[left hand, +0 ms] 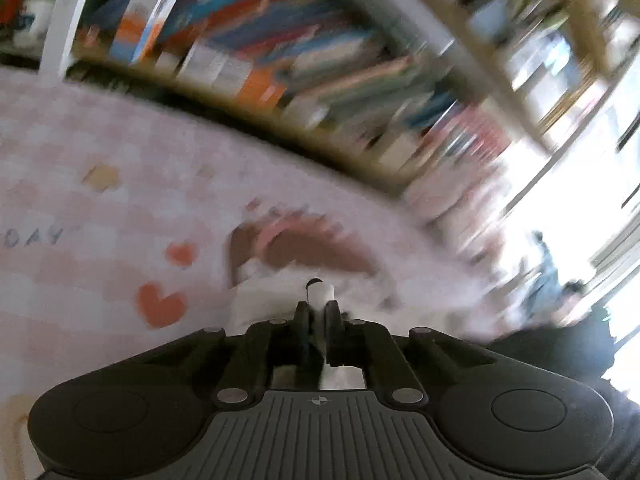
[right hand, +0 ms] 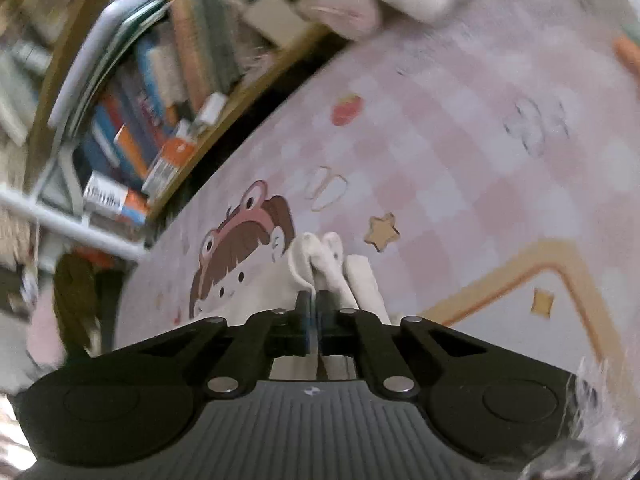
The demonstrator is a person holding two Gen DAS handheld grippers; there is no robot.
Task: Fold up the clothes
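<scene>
A white garment [right hand: 320, 264] is seen directly between the two black fingers of the right gripper [right hand: 316, 300]; the fingers are pressed together on a bunched fold of it, and the cloth sticks out just ahead of the fingertips in two or three soft rolls. The rest of the cloth is hidden under the gripper body. In the left wrist view, a piece of white cloth [left hand: 320, 292] is likewise clamped between the fingers of the left gripper [left hand: 318, 308], and a small rolled end rises just above the fingertips; more white cloth is spread just ahead and to the left of the fingers, but this view is much blurred. Both grippers are pointed forward and downward toward a pink checked mat [right hand: 460, 152], which lies beneath and ahead of them. On the mat, a cartoon girl [right hand: 240, 248] is printed just left of the right gripper's fingers, and a star [right hand: 383, 231] just to the right of them. Shelves of books [right hand: 152, 120] are seen farther ahead and to the left. The hands holding the grippers are not seen.
</scene>
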